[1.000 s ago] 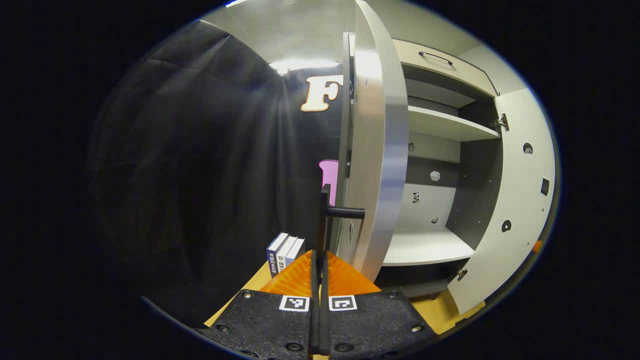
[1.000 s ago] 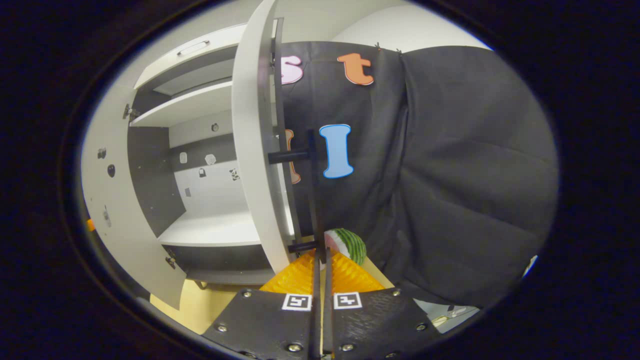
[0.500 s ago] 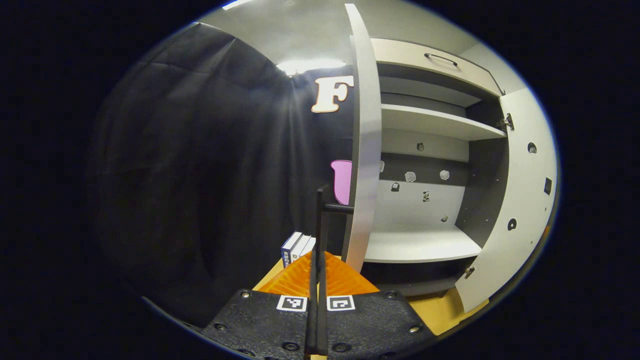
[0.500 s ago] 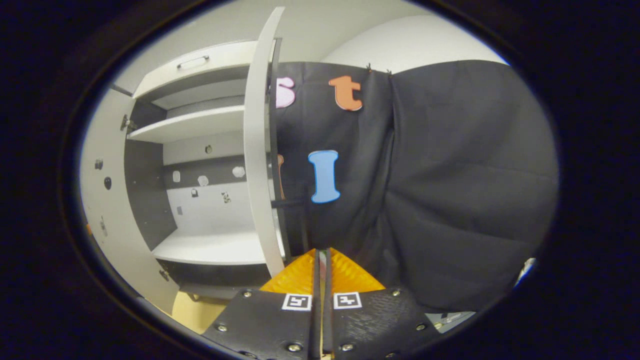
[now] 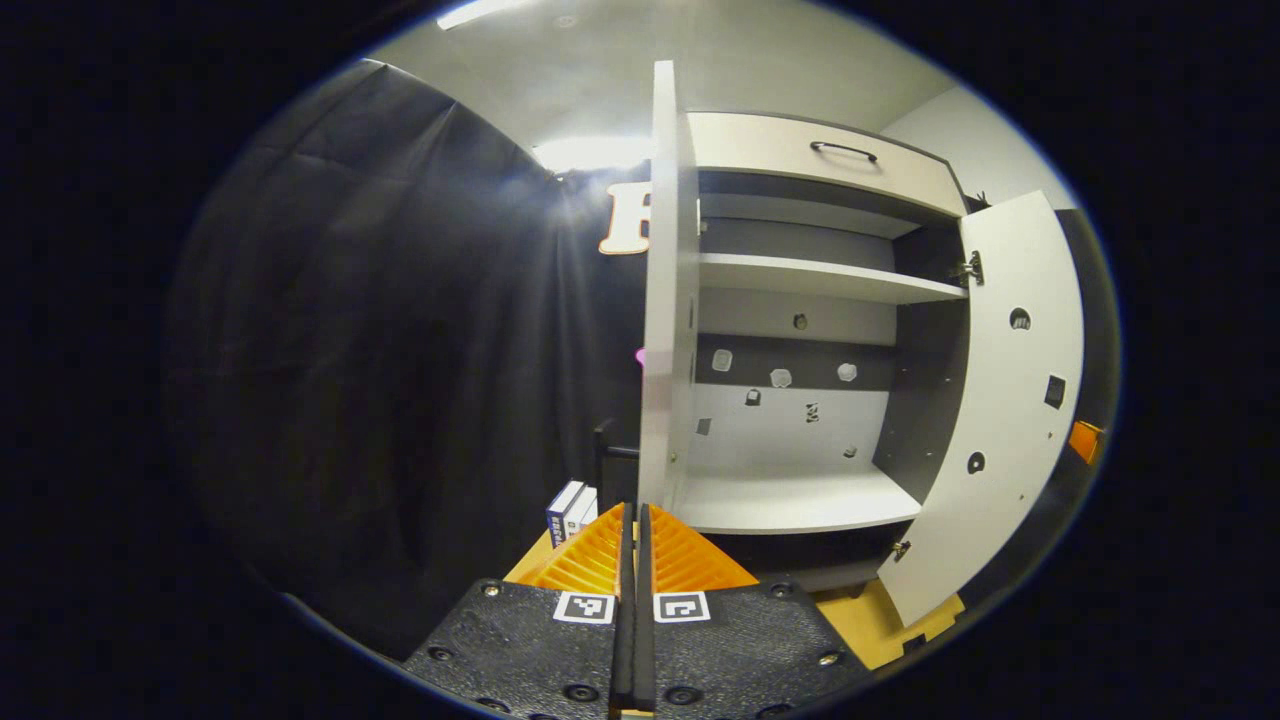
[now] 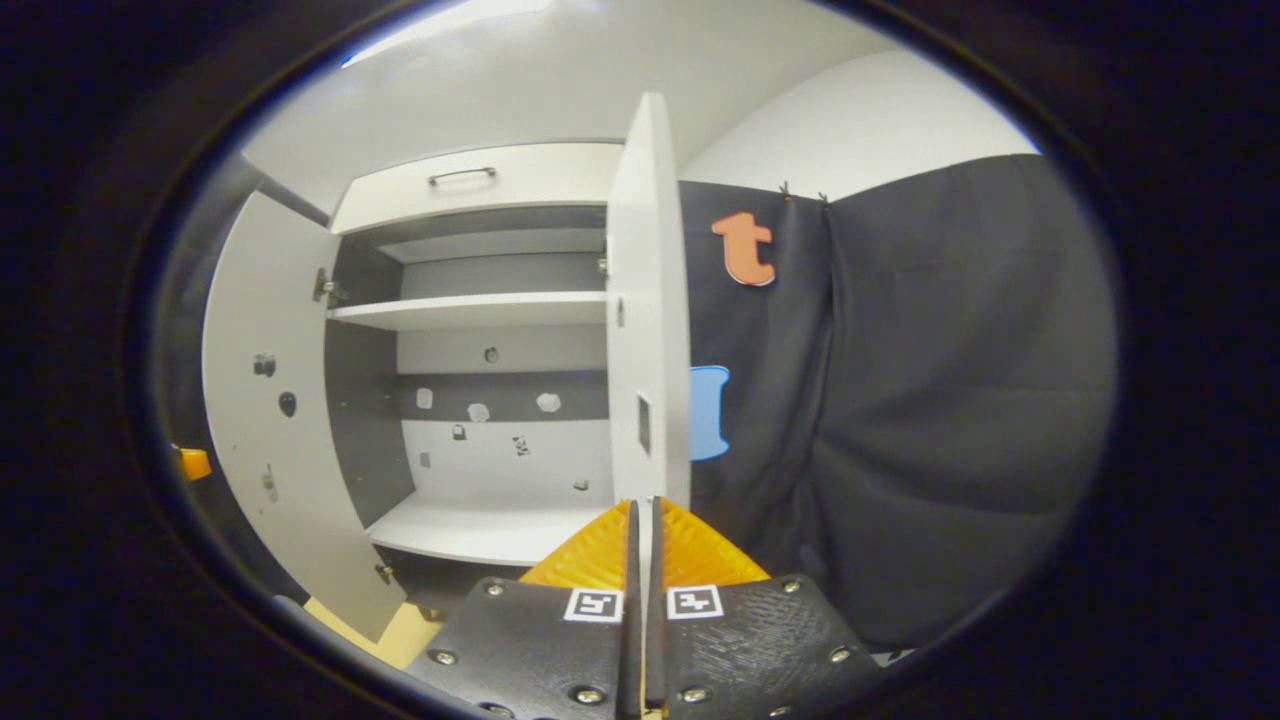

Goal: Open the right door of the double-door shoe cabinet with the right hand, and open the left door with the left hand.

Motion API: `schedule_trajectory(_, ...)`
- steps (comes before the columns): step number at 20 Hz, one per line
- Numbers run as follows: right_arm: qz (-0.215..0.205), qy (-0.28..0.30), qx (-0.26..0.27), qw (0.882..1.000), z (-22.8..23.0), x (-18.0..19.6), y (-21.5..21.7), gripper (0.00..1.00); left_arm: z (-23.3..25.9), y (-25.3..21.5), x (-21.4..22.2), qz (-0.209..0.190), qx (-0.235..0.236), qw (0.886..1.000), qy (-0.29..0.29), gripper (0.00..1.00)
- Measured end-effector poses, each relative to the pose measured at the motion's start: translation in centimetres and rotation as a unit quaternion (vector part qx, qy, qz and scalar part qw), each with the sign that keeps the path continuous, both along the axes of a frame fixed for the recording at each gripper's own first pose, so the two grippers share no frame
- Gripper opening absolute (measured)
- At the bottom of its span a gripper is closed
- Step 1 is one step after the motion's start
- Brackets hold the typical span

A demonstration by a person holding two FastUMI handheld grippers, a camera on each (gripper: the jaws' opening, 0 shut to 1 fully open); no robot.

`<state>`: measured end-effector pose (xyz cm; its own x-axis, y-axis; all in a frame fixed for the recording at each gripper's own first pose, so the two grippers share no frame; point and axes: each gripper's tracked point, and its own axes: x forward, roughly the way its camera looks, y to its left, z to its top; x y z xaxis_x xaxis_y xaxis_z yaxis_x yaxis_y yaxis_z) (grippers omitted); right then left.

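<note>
Shoe cabinet [image 5: 800,300] stands wide open in front of you, both doors swung out, on a yellowish floor [image 5: 870,625]. Smooth matte white panels, flat and rectangular, w/ dark grey inner side walls and a grey band across the back.

Left gripper view, left to right: black draped cloth wall; some upright books [image 5: 566,510] low by the floor; left door [image 5: 668,300] seen edge-on as a thin white slab, its black bar handle [image 5: 606,452] poking out on the cloth side. Then two white shelves, small stickers on the back panel, and the right door [image 5: 1000,400] showing its inner face w/ round holes and metal hinges. Drawer front w/ a dark curved handle [image 5: 843,149] runs across the top. A small orange bit shows past the right door's edge; can't tell what it is.

Right gripper view mirrors that: left door's [image 6: 265,400] inner face at far left, shelves mid, right door [image 6: 648,300] edge-on, cloth wall beyond. Books and bar handle show up in the left gripper view, not here.

Your left gripper [image 5: 634,540]: fingers pressed flat together, ribbed pads meeting, nothing between them, tips just short of the left door's edge, not touching the handle. Your right gripper [image 6: 642,530]: also clamped on itself, holding nothing, tips pointing at the right door's lower edge; can't tell whether they touch it.
</note>
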<state>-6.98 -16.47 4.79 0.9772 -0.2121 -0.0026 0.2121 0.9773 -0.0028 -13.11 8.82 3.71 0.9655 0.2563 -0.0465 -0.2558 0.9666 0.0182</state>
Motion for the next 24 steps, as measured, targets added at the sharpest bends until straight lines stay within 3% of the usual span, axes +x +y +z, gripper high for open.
schedule_trajectory(1, 0.009, -0.001, -0.001, 1.000, 0.1, 0.1, 1.0, 0.02, 0.1, -0.8, 0.1, -0.012, 0.002, 1.000, -0.004, 0.00)
schedule_trajectory(2, 0.017, -0.002, 0.002, 1.000, 0.1, 0.2, 1.8, 0.02, 0.5, -1.5, 0.3, -0.022, 0.006, 1.000, -0.008, 0.13)
schedule_trajectory(3, 0.024, -0.001, 0.009, 1.000, -0.1, 0.3, 2.7, 0.02, 0.6, -2.4, 0.4, -0.032, 0.008, 0.999, -0.009, 0.08)
schedule_trajectory(6, 0.044, -0.003, 0.031, 0.999, 0.0, 0.7, 4.8, 0.02, 1.7, -5.5, 1.4, -0.071, 0.011, 0.997, -0.023, 0.14)
schedule_trajectory(8, 0.050, -0.008, 0.045, 0.998, 0.4, 0.7, 5.6, 0.02, 2.1, -7.0, 2.3, -0.086, 0.019, 0.996, -0.034, 0.28)
schedule_trajectory(9, 0.057, -0.011, 0.051, 0.997, 0.6, 0.7, 6.0, 0.12, 2.4, -7.8, 2.8, -0.094, 0.022, 0.995, -0.038, 0.43)
schedule_trajectory(10, 0.063, -0.012, 0.059, 0.996, 0.6, 0.8, 6.6, 0.17, 2.5, -8.6, 3.1, -0.101, 0.021, 0.994, -0.041, 0.58)
schedule_trajectory(11, 0.069, -0.009, 0.066, 0.995, 0.4, 0.8, 6.9, 0.29, 2.4, -9.4, 3.3, -0.111, 0.016, 0.993, -0.042, 0.72)
schedule_trajectory(12, 0.077, -0.006, 0.072, 0.994, 0.3, 0.9, 7.5, 0.32, 2.4, -10.3, 3.5, -0.120, 0.008, 0.992, -0.042, 0.87)
schedule_trajectory(13, 0.086, -0.006, 0.076, 0.993, 0.3, 0.8, 8.1, 0.54, 2.4, -11.0, 3.8, -0.127, 0.000, 0.991, -0.043, 0.87)
schedule_trajectory(15, 0.096, -0.009, 0.075, 0.993, 0.2, 0.8, 8.7, 0.82, 2.4, -12.0, 4.1, -0.136, -0.011, 0.990, -0.046, 0.99)
schedule_trajectory(16, 0.099, -0.010, 0.073, 0.992, 0.3, 0.7, 9.0, 0.92, 2.4, -12.4, 4.4, -0.140, -0.012, 0.989, -0.047, 0.99)
schedule_trajectory(24, 0.112, -0.012, 0.070, 0.991, 0.5, 1.2, 9.7, 0.91, 2.1, -14.4, 5.4, -0.159, -0.002, 0.986, -0.042, 0.96)
